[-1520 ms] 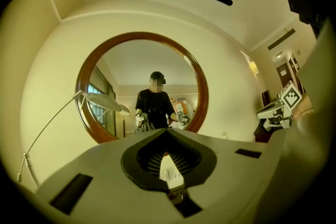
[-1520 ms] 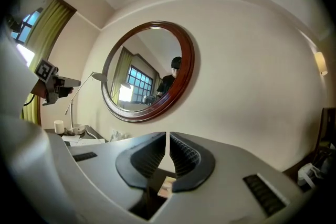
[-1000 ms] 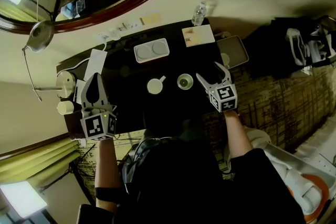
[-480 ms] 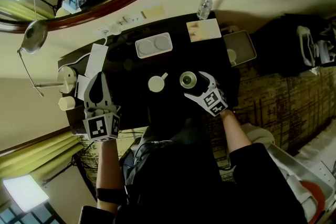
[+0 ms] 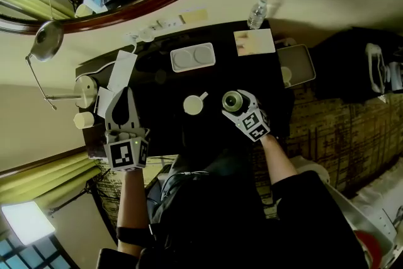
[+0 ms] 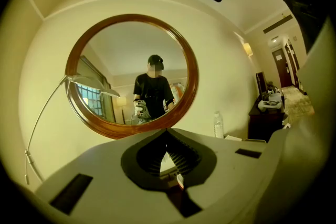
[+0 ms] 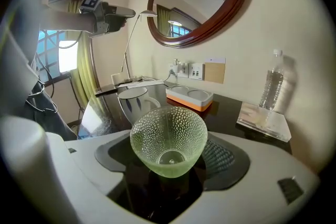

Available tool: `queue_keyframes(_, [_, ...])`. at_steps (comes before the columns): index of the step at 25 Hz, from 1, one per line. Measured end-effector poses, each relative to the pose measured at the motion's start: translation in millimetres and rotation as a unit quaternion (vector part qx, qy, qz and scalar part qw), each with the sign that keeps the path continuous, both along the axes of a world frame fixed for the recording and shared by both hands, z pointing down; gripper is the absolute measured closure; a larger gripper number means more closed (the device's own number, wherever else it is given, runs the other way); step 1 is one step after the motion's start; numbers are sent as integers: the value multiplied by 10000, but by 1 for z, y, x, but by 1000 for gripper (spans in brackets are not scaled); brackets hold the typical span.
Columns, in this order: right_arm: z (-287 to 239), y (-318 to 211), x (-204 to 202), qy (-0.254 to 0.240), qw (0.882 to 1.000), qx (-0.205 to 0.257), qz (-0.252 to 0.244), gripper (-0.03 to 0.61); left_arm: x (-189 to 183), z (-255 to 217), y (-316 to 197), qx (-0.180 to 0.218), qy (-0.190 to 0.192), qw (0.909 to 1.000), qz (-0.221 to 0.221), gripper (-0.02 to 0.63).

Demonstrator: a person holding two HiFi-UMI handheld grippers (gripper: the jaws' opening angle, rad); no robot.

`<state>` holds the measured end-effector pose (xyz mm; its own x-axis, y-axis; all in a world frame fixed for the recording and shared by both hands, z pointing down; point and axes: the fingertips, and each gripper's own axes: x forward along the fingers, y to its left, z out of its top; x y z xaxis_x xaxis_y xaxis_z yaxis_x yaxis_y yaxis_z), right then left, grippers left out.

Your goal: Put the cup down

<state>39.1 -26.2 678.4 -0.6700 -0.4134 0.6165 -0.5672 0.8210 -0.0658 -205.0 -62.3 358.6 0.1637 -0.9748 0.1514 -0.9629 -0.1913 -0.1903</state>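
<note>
The dark table (image 5: 151,97) carried everything, at the person's front edge. The left gripper (image 5: 124,97) hung clenched and empty off the table's left end, probably parked clear of the work. The right gripper (image 5: 238,105) reached in beside the white mug (image 5: 192,104). Its jaws had just been closing around the green glass cup (image 7: 168,136), which stood upright on the table. The pads appeared to press its sides, likely to steady it.
</note>
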Motion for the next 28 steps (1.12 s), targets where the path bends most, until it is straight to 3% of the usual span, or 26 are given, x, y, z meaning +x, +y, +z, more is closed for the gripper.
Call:
queue_keyframes(11, [-26,-50,-12,-156,9995,258,66,190,-7,18,2,-159,85,9998,-114,611])
queue_keyframes(20, [-65,-137,-48,-239,9975,658,-76,189,-3,28,3,-244,122,9996,-90,611])
queue_keyframes(28, [-74,-184,-84,-290,9970,679,-235,189,-8,35,6,-301,143,9992,-220,611])
